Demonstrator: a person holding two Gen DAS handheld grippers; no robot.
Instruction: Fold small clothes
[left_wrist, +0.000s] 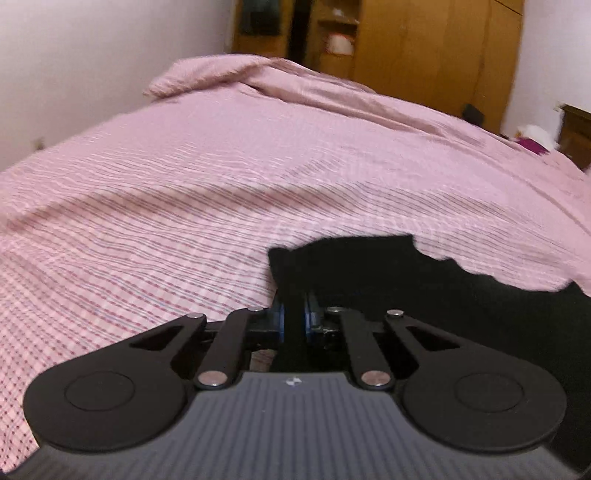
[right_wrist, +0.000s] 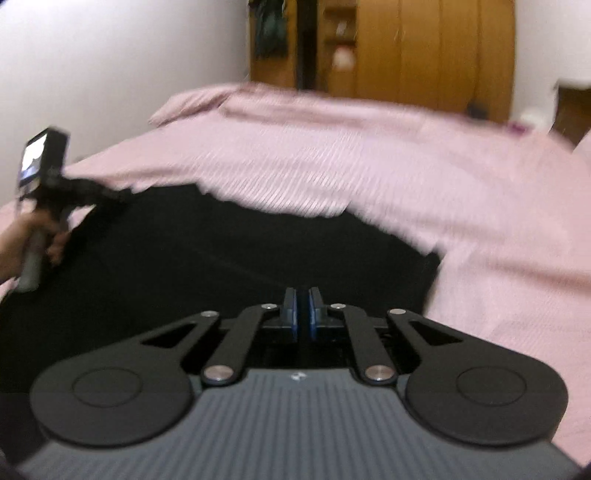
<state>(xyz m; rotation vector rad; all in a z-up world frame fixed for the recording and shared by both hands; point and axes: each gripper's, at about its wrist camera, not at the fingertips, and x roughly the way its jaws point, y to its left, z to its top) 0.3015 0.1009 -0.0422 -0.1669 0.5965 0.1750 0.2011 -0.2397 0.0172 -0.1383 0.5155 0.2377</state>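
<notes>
Both claws — left claw (left_wrist: 293, 319) and right claw (right_wrist: 303, 314) — pinch the black cloth garment (right_wrist: 221, 258) taut over the pink checked bed (left_wrist: 184, 184), likely for folding.

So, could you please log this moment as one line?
left gripper: shut on black garment | right gripper: shut on black garment | pink bedspread

We are in a home bedroom; a bed under a pink checked cover (left_wrist: 221, 177) fills it; wooden wardrobes (left_wrist: 436, 48) stand behind
</notes>
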